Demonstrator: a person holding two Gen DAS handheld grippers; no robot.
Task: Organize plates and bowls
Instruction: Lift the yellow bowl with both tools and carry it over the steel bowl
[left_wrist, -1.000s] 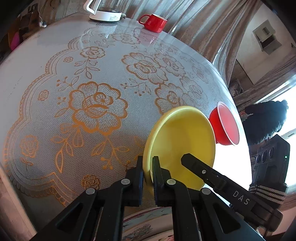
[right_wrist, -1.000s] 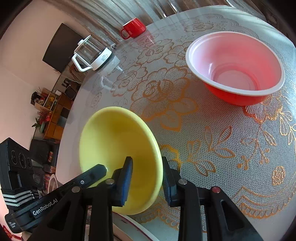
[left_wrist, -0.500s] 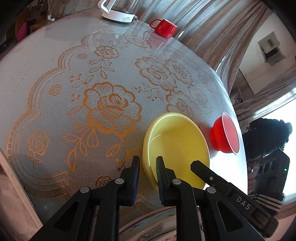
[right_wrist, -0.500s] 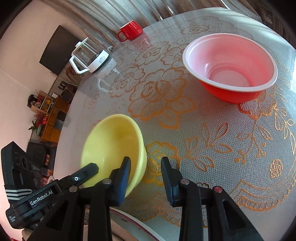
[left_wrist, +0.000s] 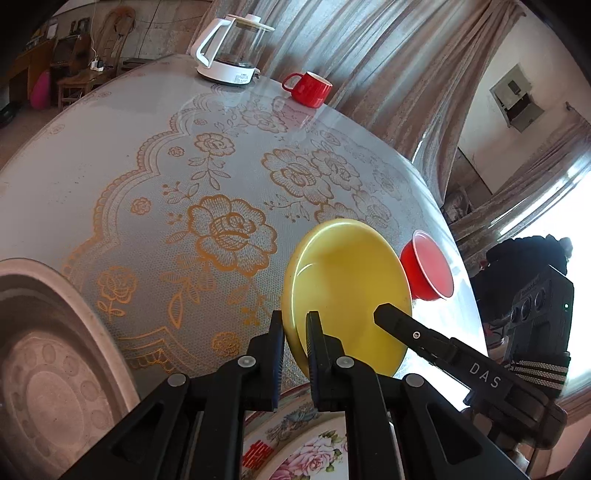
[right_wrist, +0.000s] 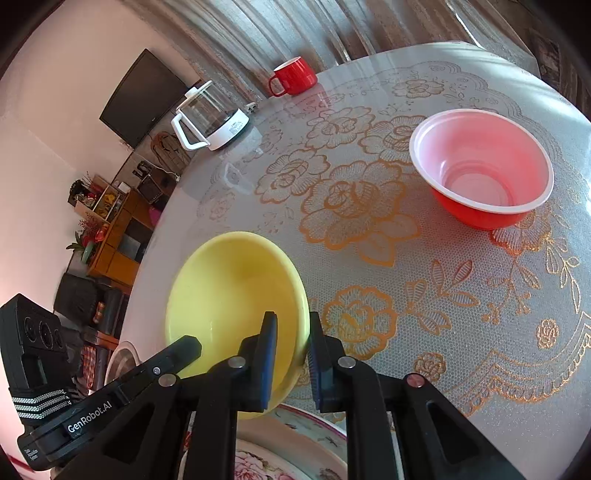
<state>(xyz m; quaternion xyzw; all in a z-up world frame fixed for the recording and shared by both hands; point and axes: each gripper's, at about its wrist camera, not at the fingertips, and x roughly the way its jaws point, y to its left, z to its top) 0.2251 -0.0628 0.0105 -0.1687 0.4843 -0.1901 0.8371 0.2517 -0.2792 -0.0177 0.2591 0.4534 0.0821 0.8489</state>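
A yellow bowl (left_wrist: 347, 280) (right_wrist: 232, 295) hangs tilted just above the near edge of the table (left_wrist: 110, 147). My left gripper (left_wrist: 295, 321) is shut on its left rim. My right gripper (right_wrist: 291, 321) has the opposite rim between its pads, and its jaws are closing onto it. Each wrist view shows a finger (left_wrist: 406, 328) (right_wrist: 184, 343) of the other gripper at the bowl's far side. A red bowl (left_wrist: 428, 269) (right_wrist: 480, 166) with a white inside stands upright on the table beyond, to the right. Under the grippers lies a flower-patterned plate (left_wrist: 306, 450) (right_wrist: 295, 435).
A silver embossed dish (left_wrist: 55, 350) lies at the near left. At the table's far edge stand a glass kettle (left_wrist: 229, 51) (right_wrist: 210, 114) on a white base and a red mug (left_wrist: 308, 88) (right_wrist: 293, 75). Curtains hang behind them. The cloth has gold roses.
Both grippers have risen and drawn back with the yellow bowl. The right jaws have narrowed onto its rim. The silver dish has come into the left wrist view.
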